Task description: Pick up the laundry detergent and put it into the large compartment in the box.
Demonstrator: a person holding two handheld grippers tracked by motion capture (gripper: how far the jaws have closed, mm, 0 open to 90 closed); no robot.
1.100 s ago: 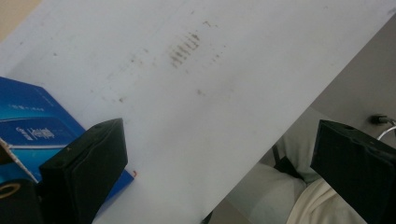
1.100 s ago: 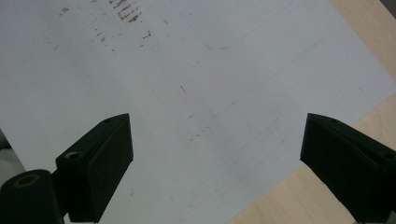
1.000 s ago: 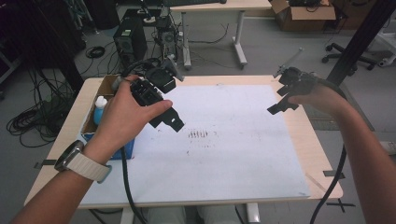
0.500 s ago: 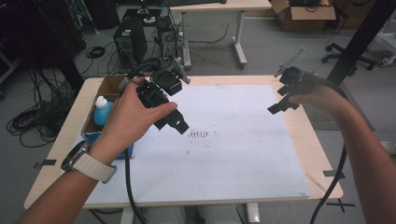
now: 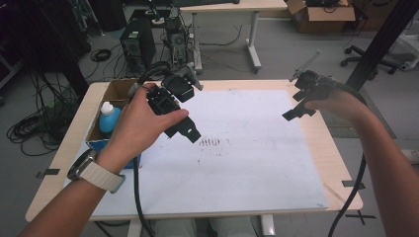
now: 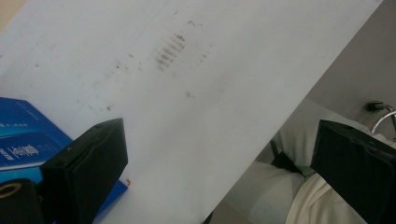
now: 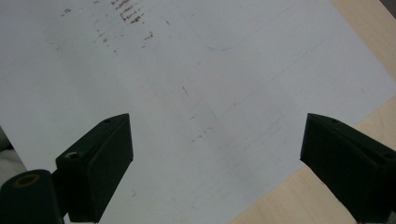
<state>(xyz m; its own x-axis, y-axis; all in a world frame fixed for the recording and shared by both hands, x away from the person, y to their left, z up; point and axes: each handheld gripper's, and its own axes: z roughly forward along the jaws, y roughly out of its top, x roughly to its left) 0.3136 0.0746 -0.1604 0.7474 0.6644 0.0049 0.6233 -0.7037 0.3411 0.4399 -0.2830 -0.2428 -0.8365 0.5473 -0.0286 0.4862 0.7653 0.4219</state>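
My left gripper (image 5: 185, 129) hangs over the left part of a white sheet (image 5: 247, 163) that covers the table, held by a hand with a pale watch strap. Its own view shows the left gripper (image 6: 219, 158) open, jaws far apart, nothing between them. A patch of brown smudges (image 5: 212, 142) marks the sheet just right of it. My right gripper (image 5: 296, 106) hovers near the sheet's far right edge. In its own view the right gripper (image 7: 215, 158) is open and empty above the sheet.
A cardboard box (image 5: 116, 89) at the table's left holds a blue bottle with a white cap (image 5: 108, 118). A blue carton (image 6: 23, 135) lies by the sheet's left edge. Bare wood table (image 7: 364, 51) borders the sheet. Computers and cables stand on the floor beyond.
My left gripper has shifted a little to the right over the sheet, and the hand has turned slightly. The right gripper has barely moved.
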